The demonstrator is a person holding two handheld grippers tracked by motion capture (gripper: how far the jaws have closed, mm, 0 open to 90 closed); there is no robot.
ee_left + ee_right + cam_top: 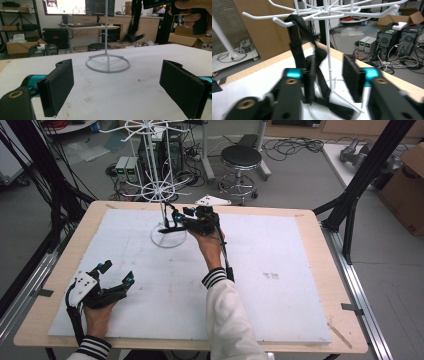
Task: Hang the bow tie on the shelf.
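From where I sit, my right gripper (328, 82) is the one at the work: its two black pads stand partly apart, and the black woven strap (298, 47) hangs down just beside the left pad and trails through the gap between them, so as far as I can judge the pads are not pressing on it (the picture is smeared, so I would not swear to a light touch). The strap's long axis runs close to vertical, looped at its top over one arm of the white wire hanging rack (327, 50) and sagging to a slack fold near the rack's ring base. It lies straight ahead of and slightly above this gripper, touching the rack, so I judge the coming move is a clean withdrawal towards me without snagging the loop. In the high view the right gripper (172, 224) sits at the rack's foot, while my left gripper (116, 272) rests on the near left of the bench, jaws wide and empty, well apart from the strap. The surface is a white foam board (280, 270) on a pale wooden bench (320, 227). Beyond it I see a black round stool (241, 157), cabling on the grey floor and a cardboard box (407, 190).
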